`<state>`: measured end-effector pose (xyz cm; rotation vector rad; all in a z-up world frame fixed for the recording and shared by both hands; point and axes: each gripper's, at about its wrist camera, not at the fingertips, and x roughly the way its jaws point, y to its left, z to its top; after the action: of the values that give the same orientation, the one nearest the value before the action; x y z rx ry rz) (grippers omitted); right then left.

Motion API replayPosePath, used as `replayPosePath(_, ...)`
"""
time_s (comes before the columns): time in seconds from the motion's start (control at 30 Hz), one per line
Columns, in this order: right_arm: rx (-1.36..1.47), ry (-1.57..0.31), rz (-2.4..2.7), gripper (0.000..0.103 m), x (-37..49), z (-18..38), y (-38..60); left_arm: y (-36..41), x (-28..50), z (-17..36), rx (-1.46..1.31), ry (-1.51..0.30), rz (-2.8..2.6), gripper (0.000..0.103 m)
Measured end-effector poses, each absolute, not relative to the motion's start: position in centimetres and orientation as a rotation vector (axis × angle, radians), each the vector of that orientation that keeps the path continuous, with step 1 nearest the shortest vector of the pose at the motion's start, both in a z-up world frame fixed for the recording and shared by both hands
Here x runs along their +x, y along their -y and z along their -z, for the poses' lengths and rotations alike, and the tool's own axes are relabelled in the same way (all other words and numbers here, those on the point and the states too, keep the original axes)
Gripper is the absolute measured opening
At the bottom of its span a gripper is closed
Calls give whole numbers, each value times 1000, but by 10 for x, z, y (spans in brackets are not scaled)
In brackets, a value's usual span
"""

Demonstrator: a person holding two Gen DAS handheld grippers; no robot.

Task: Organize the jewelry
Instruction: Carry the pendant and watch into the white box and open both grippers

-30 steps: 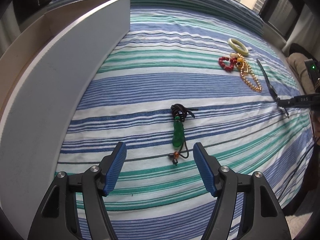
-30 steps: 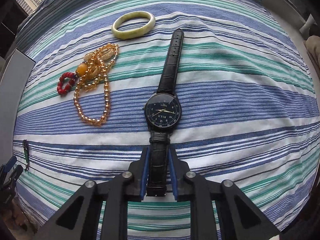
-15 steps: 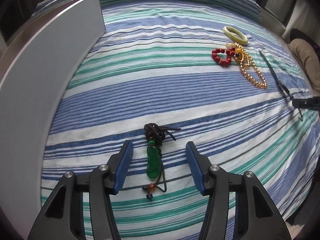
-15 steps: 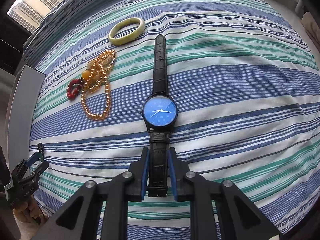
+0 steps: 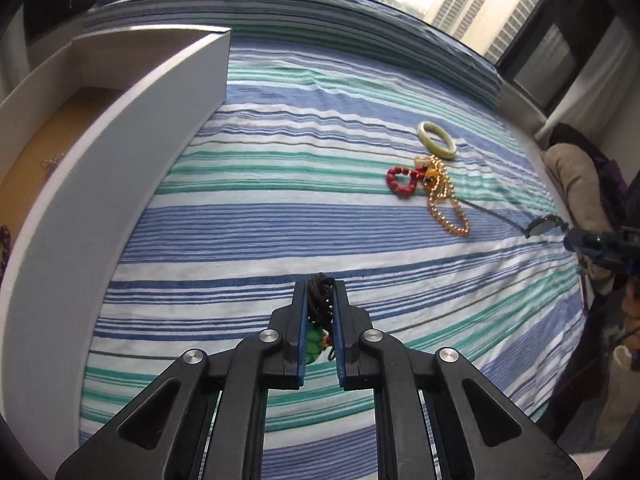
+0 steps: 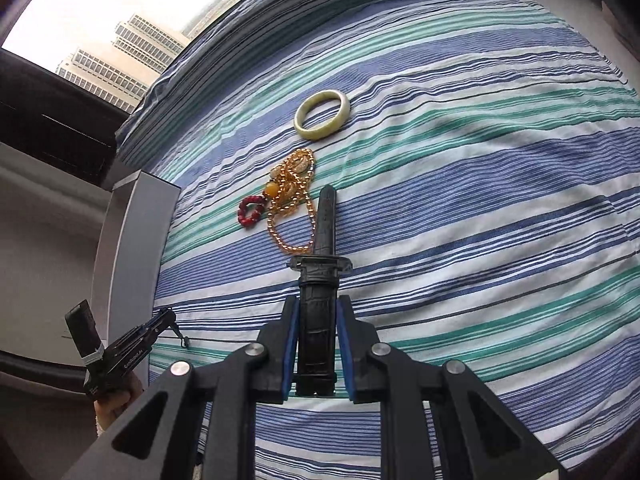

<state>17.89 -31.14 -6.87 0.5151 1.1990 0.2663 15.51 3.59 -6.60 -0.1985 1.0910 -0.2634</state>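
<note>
Since half a second ago the left gripper (image 5: 320, 300) has clamped its jaws on the green pendant necklace (image 5: 314, 340); the right gripper (image 6: 317, 316), clenched on the watch (image 6: 320, 268), has raised it off the bed (image 6: 500, 200), strap pointing straight ahead.

Both matte black plastic tongs (image 5: 320, 308) (image 6: 317, 332) share one build: angular linkage arms with triangular cut-outs, round silver pivot screws and blue ribbed pads (image 6: 290, 344). The left tongs' body (image 6: 120, 354) bears small white lettering, possibly a brand name, above bare skin (image 6: 114, 406).
</note>
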Motion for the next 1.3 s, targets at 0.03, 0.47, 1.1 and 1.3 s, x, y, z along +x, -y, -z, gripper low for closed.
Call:
replayPosePath(0.03, 521, -1187, -286, 19, 178, 60, 307, -41, 152, 54, -211, -1077, 261, 9)
replayPosePath(0.47, 386, -984, -623, 19, 219, -43, 151, -186, 117, -83, -256, -866, 4, 9)
replayPosePath(1.1, 22, -994, -915, 19, 269, 7, -173, -306, 179, 13, -371, -1072, -191, 9)
replayPosePath(1.3, -117, -996, -890, 21, 269, 47, -194, -307, 201, 43, -366, -1121, -225, 12)
